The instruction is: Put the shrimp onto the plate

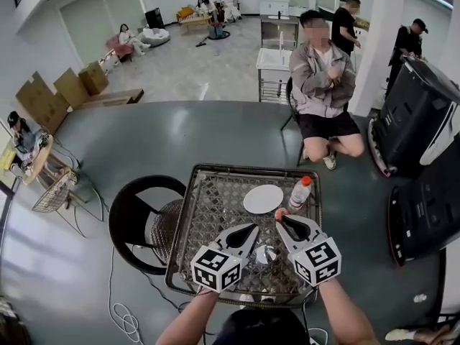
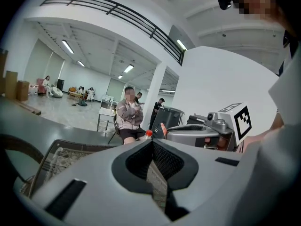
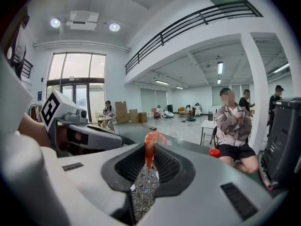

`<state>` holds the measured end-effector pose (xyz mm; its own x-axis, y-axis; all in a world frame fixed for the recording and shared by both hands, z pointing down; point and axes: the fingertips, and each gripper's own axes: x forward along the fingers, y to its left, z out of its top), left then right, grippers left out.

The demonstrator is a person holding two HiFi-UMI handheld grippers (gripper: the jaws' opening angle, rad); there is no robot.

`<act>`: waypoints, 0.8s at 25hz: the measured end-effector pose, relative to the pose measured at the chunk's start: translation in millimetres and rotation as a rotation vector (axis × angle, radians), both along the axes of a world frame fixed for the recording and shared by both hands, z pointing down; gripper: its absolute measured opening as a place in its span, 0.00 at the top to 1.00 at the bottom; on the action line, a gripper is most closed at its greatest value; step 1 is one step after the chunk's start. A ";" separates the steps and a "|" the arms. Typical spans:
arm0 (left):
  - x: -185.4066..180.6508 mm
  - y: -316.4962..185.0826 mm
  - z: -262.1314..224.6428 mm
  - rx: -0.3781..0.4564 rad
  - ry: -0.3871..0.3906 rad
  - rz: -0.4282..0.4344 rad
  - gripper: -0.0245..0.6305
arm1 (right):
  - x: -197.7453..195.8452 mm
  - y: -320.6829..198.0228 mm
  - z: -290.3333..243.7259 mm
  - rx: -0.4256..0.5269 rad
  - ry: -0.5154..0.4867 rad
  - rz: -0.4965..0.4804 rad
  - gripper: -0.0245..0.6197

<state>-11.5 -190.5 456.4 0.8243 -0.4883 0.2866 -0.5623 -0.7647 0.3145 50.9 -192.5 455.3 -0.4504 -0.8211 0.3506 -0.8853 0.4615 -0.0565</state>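
An orange-red shrimp (image 3: 149, 147) stands pinched between the tips of my right gripper (image 3: 148, 160), which is shut on it. In the head view the shrimp (image 1: 279, 213) shows at the right gripper's (image 1: 281, 220) tip, above the mesh table and just right of the round white plate (image 1: 263, 198). The plate is bare. My left gripper (image 1: 252, 228) hovers beside the right one, below the plate, with its jaws shut (image 2: 151, 145) and nothing between them. From the left gripper view, the shrimp (image 2: 163, 128) sticks up from the right gripper's tip.
A clear bottle with a red cap (image 1: 300, 192) stands right of the plate near the metal mesh table's (image 1: 208, 192) far right corner. A shiny crumpled item (image 1: 266, 254) lies under the grippers. A black chair (image 1: 136, 218) stands left of the table. A seated person (image 1: 323, 92) faces it.
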 end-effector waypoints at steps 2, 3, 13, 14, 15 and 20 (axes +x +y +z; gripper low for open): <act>0.4 -4.8 7.3 -0.006 -0.010 -0.013 0.95 | -1.3 -6.3 9.1 -0.012 -0.008 -0.017 0.87; 1.9 -8.0 10.7 -0.007 -0.013 -0.017 0.95 | -0.4 -10.1 13.7 -0.018 -0.008 -0.022 0.87; -2.1 -34.1 48.0 -0.055 -0.073 -0.079 0.95 | -2.9 -54.5 75.2 -0.137 0.032 -0.088 0.87; -4.1 -36.8 52.3 -0.062 -0.077 -0.085 0.95 | -4.0 -59.9 81.6 -0.147 0.041 -0.093 0.87; -6.0 -39.7 56.7 -0.068 -0.080 -0.092 0.95 | -4.9 -65.6 87.9 -0.156 0.048 -0.097 0.87; -14.3 -49.4 81.4 -0.112 -0.097 -0.129 0.95 | -11.2 -91.6 125.8 -0.225 0.085 -0.121 0.87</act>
<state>-25.9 -239.9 537.8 0.7229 -0.5484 0.4203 -0.6851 -0.6478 0.3332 39.7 -284.1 581.1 -0.5012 -0.6607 0.5588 -0.8307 0.5482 -0.0969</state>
